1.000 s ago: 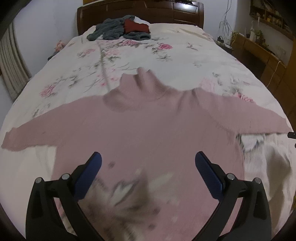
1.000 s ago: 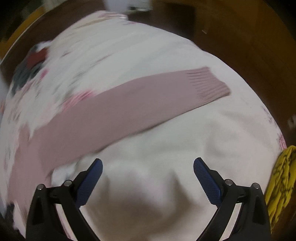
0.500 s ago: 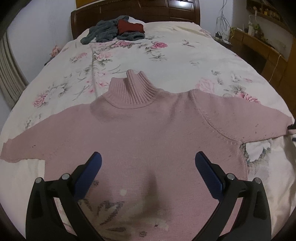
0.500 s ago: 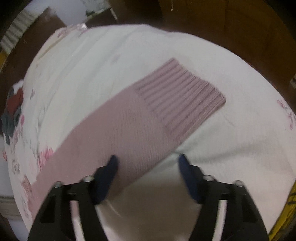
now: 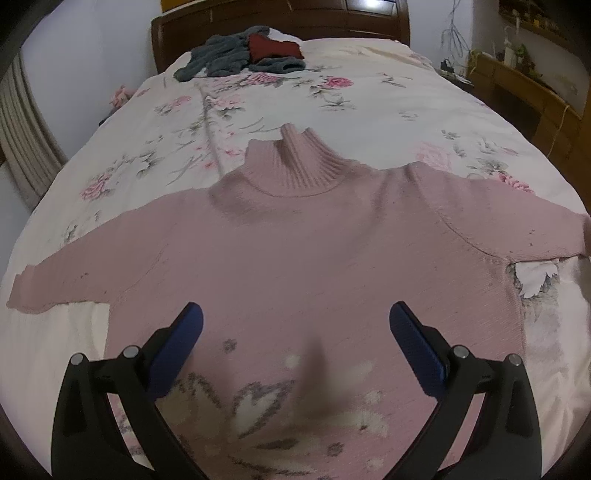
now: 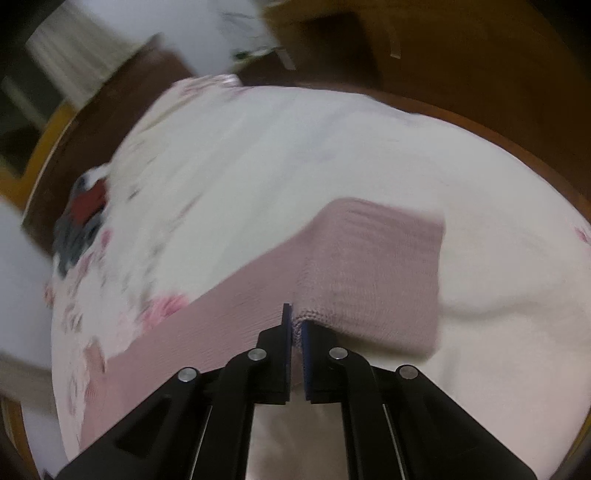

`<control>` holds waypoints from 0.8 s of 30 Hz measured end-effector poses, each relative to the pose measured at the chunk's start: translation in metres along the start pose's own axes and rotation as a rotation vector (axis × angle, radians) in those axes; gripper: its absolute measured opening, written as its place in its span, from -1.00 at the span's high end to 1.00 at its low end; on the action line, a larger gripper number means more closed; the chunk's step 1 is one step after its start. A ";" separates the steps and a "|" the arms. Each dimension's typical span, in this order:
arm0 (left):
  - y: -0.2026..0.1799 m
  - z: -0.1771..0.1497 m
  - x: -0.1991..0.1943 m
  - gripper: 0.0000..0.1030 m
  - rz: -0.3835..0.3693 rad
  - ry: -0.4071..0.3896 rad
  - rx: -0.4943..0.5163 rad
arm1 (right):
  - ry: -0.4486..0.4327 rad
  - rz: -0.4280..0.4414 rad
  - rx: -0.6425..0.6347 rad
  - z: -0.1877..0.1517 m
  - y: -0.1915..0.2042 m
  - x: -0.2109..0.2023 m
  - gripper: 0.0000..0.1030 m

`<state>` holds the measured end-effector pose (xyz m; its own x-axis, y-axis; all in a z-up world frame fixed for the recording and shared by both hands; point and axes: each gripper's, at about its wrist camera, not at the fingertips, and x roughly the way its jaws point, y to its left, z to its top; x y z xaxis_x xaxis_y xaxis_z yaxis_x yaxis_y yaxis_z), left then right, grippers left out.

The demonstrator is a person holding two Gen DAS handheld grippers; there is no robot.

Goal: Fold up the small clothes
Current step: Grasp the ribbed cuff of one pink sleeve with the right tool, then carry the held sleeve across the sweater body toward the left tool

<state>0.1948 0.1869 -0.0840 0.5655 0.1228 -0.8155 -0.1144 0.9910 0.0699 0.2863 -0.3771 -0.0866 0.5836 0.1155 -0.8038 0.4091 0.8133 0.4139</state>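
A pink turtleneck sweater (image 5: 295, 251) lies flat on the floral bedspread (image 5: 295, 99), sleeves spread to both sides, a grey and white pattern near its hem. My left gripper (image 5: 295, 332) hovers open above the lower chest with nothing between its blue pads. In the right wrist view, my right gripper (image 6: 294, 325) is shut on the near edge of the sweater's right sleeve (image 6: 373, 273), just before the ribbed cuff. The cuff end bends up and to the right of the fingers. This view is blurred.
A heap of grey and dark red clothes (image 5: 243, 51) lies near the wooden headboard (image 5: 280, 14). Wooden furniture (image 5: 524, 88) stands along the right of the bed. In the right wrist view, the bed's edge and brown floor (image 6: 480, 74) lie beyond the sleeve.
My right gripper moved onto the sleeve and went from open to shut on its edge near the cuff, which has bent up. The left gripper stayed open, shifting only slightly above the sweater.
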 end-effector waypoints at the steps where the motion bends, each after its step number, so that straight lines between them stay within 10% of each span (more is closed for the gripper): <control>1: 0.003 -0.002 0.000 -0.94 0.002 0.003 -0.005 | 0.004 0.020 -0.031 -0.005 0.013 -0.002 0.92; 24: 0.060 -0.027 0.001 -0.94 0.034 0.046 -0.100 | 0.230 0.347 -0.365 -0.154 0.217 0.044 0.92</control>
<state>0.1660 0.2454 -0.0963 0.5222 0.1510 -0.8393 -0.2151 0.9757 0.0418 0.2927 -0.1080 -0.0977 0.4558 0.5001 -0.7363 -0.0732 0.8455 0.5290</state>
